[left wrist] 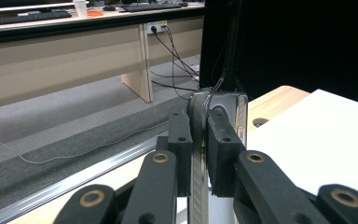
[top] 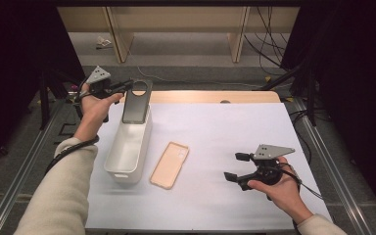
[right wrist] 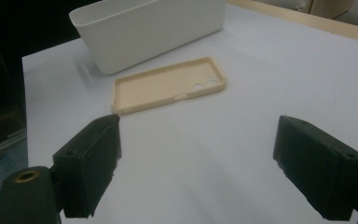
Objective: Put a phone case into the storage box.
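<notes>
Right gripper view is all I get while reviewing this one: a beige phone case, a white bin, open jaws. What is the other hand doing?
Observer: The left tool is shut on a dark phone case, gripping it by one long edge near its top end.
Operator: Where is that case relative to the bin?
Observer: It stands upright at the far end of the white bin, with its lower end inside.
Operator: Which end of the dark case is up?
Observer: The end with the round camera cutout is up.
Operator: And my own tool?
Observer: The right tool is open, at the table's near right, its jaws pointing towards the beige phone case, which lies on the white table beside the bin.
</notes>
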`<act>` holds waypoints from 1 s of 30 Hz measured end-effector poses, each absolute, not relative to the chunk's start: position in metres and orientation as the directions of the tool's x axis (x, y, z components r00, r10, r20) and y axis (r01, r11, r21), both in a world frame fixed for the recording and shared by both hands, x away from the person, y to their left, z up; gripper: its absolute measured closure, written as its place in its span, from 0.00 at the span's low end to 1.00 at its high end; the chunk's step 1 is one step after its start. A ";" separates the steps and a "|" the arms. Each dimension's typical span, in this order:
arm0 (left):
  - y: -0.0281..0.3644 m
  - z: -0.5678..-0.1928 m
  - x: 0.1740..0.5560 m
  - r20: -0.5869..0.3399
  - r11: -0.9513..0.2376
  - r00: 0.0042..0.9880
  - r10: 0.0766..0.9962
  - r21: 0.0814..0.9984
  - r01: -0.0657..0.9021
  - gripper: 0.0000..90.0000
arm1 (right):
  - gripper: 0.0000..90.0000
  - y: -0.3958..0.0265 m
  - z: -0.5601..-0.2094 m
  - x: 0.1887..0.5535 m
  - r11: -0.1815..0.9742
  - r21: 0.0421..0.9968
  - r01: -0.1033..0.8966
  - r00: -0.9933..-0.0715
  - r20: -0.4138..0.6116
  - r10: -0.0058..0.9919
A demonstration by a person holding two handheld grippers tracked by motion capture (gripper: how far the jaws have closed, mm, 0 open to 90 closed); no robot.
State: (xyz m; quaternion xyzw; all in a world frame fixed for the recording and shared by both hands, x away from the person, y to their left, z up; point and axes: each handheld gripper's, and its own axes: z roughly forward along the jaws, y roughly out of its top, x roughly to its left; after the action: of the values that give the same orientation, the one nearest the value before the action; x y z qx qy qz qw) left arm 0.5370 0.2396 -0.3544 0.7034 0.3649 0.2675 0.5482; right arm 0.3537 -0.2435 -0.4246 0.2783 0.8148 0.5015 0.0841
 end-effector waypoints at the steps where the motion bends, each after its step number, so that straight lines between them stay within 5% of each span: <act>1: 0.239 -0.355 0.538 -0.024 -0.133 0.590 0.807 0.966 0.222 0.90 | 0.18 -0.243 -0.425 0.354 0.343 0.864 0.369 -0.831 0.142 0.537; 30: 0.241 -0.379 0.545 -0.048 -0.134 0.570 0.821 0.952 0.274 0.90 | 0.18 -0.243 -0.425 0.354 0.345 0.863 0.370 -0.833 0.144 0.534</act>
State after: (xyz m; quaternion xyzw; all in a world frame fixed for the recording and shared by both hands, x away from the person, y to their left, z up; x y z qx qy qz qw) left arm 0.5449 0.2407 -0.3794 0.7080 0.3864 0.2568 0.5324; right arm 0.3541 -0.2435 -0.4248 0.2769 0.8158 0.5011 0.0818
